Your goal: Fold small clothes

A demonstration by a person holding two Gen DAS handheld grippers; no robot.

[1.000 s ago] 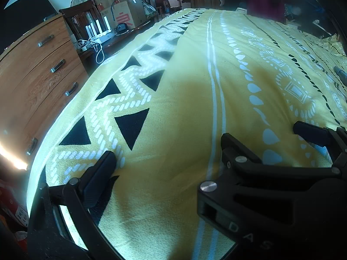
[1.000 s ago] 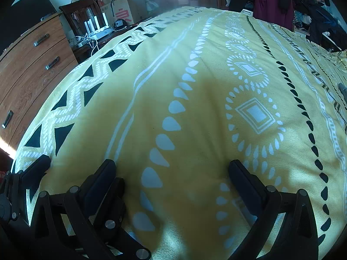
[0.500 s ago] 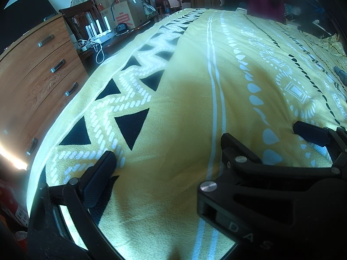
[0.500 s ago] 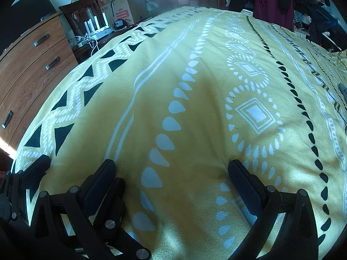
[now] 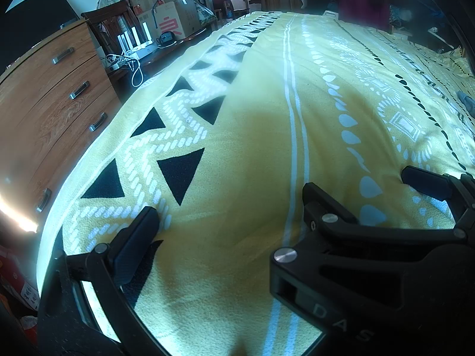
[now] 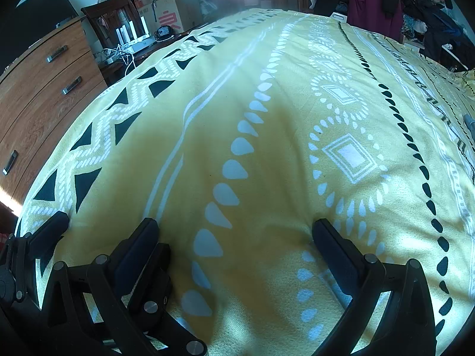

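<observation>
Currently, both grippers are held low over a yellow blanket point(image 6: 267, 154) spread across a bed and printed with white teardrops, white stripes, diamond medallions and black triangles. The left gripper point(image 5: 228, 198) is seen with its jaws spread wide and nothing between them, only bare blanket being framed by its fingers; its right finger in the left wrist view is largely overlapped by the black body of the right gripper point(image 5: 356, 255), which sits just beside it. The right gripper point(image 6: 234, 228) is likewise released, its two fingers set well apart with only patterned fabric showing in the gap, and the left gripper's finger point(image 6: 47, 234) is visible at its left edge. No small garment can be made out on the blanket near either tool; a small grey item point(image 6: 469, 121) lies at the far right edge, but what it is cannot be told. A wooden chest of drawers point(image 5: 56, 103) is seen beside the bed on the left, cardboard boxes point(image 5: 172, 20) are stacked behind it, and clothes point(image 6: 383, 3) are piled beyond the far end of the bed.
</observation>
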